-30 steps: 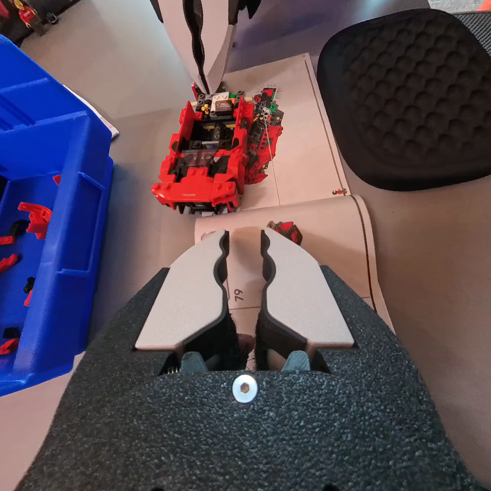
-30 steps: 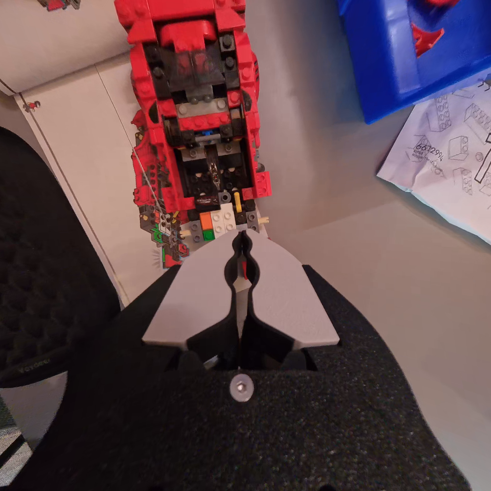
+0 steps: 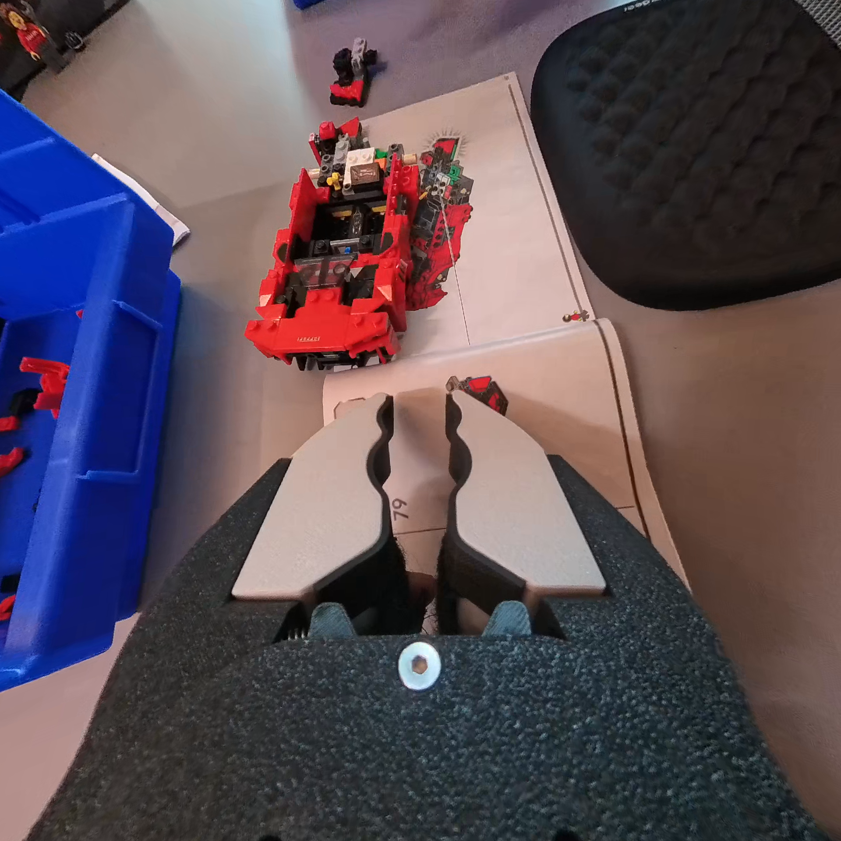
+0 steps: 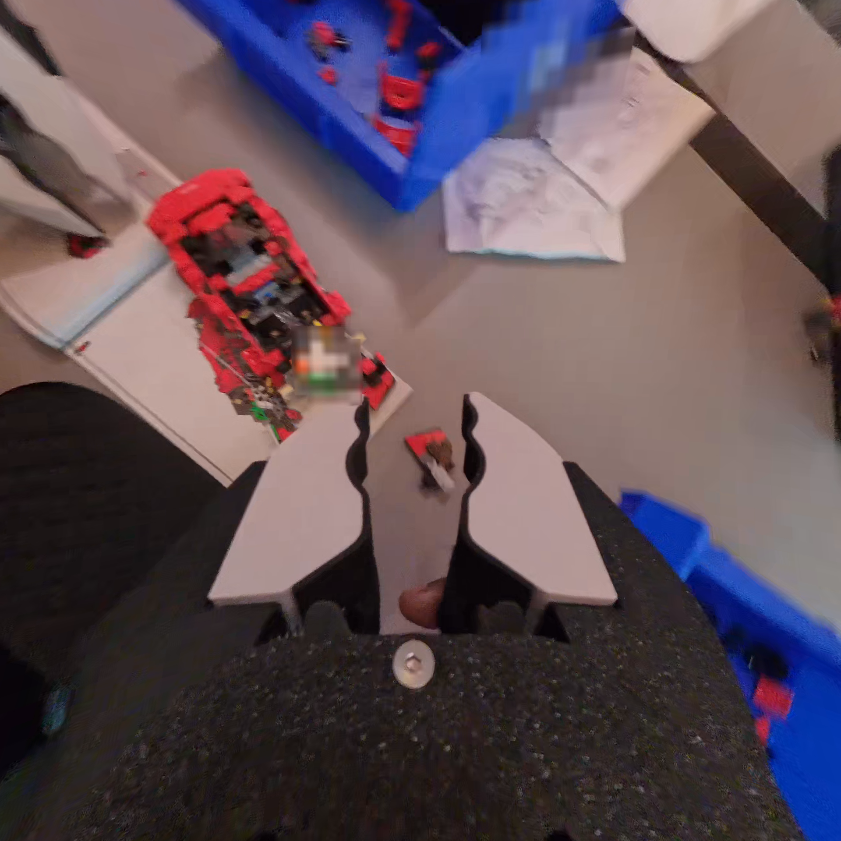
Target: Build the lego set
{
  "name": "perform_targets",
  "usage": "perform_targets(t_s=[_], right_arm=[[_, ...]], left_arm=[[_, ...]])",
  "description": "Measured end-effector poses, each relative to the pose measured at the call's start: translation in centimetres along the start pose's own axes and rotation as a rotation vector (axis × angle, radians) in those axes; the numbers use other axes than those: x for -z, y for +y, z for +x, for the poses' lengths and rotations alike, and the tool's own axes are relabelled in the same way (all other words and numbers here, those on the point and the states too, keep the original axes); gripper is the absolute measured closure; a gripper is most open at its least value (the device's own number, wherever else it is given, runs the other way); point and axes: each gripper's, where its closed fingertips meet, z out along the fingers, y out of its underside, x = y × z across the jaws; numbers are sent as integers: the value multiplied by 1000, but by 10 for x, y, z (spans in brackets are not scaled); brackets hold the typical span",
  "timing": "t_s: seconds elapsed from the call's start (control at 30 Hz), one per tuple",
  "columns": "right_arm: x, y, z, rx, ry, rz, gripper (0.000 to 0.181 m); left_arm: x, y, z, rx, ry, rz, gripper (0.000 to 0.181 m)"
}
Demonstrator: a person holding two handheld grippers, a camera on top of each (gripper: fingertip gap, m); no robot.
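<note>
The left claw (image 3: 418,400) hangs released over the near page of the open instruction booklet (image 3: 537,282), its two grey fingers (image 3: 327,491) parted with the paper showing in the gap and nothing between them. Straight ahead of its tips, a little to their left, the half-built red lego car (image 3: 336,273) sits on the grey table (image 3: 218,136), its nose pointing back at the claw and its right flank resting on the booklet's far page. Beyond the car's tail lies a small red-and-black lego sub-assembly (image 3: 352,75), apart from the car. To the left of the claw stands a blue parts bin (image 3: 91,364) with loose red pieces inside; to the far right lies a black dimpled cushion (image 3: 691,159).

The right claw (image 4: 413,400) is also released, with a wider gap. That view is motion-blurred. The small sub-assembly (image 4: 430,455) lies on the table in the gap between its fingers, touching neither. The car (image 4: 245,282) lies ahead and to the left of this claw, with the blue bin (image 4: 346,113) farther ahead and a crumpled white sheet (image 4: 532,205) ahead to the right.
</note>
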Motion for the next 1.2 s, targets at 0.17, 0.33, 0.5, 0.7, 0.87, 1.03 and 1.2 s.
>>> perform_targets(t_s=[0.17, 0.33, 0.5, 0.7, 0.87, 1.03, 1.2], right_arm=[[-19, 63, -8, -239, 103, -25, 131], [-41, 78, 1, -252, 168, -34, 131], [-52, 79, 13, -229, 105, -77, 131], [-59, 82, 19, -251, 54, -72, 146], [-57, 84, 17, -233, 51, -45, 159], [-43, 77, 17, -227, 95, 23, 159], [-34, 90, 13, -250, 141, -43, 159]], left_arm=[[-1, -1, 1, -2, 0, 5, 160], [-3, -2, 3, -21, 3, 12, 161], [-1, -3, 3, -12, 10, 24, 161], [-2, -2, 4, -6, 23, 28, 161], [-1, -2, 2, 20, 28, 37, 160], [1, -4, -1, 36, 16, 49, 159], [1, -6, 0, 8, 4, 39, 158]])
